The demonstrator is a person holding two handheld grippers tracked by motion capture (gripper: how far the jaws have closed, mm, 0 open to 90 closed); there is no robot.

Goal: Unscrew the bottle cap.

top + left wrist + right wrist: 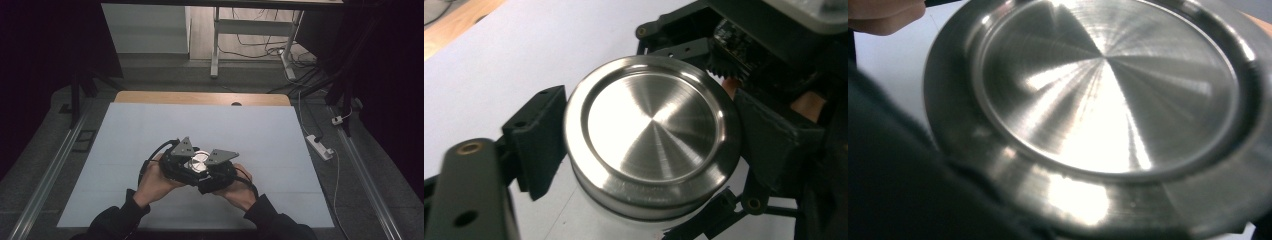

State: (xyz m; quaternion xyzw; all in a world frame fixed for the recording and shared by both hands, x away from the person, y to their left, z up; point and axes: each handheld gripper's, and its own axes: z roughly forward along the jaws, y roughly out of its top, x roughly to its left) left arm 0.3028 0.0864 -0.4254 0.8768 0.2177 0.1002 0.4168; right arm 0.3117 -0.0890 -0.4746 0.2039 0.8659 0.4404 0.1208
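Note:
A round brushed-steel tin [198, 161] sits low over the white mat [150, 130], held between both grippers. In the left gripper view my left gripper [654, 150] has its black pads [538, 142] pressed against opposite sides of the tin's lid [651, 132]. In the high view the left gripper [181, 159] and right gripper [216, 169] meet around the tin, a hand on each. The right gripper view looks from very close onto the lid [1108, 85]. My right gripper [1088, 165] flanks it, with one blurred dark jaw across the lower left rim.
The white mat covers a wooden table [200, 98] whose far edge shows. On the floor to the right lie a power strip [320, 146] and cables. A white desk frame [250, 30] stands beyond the table. Dark curtains close in on both sides.

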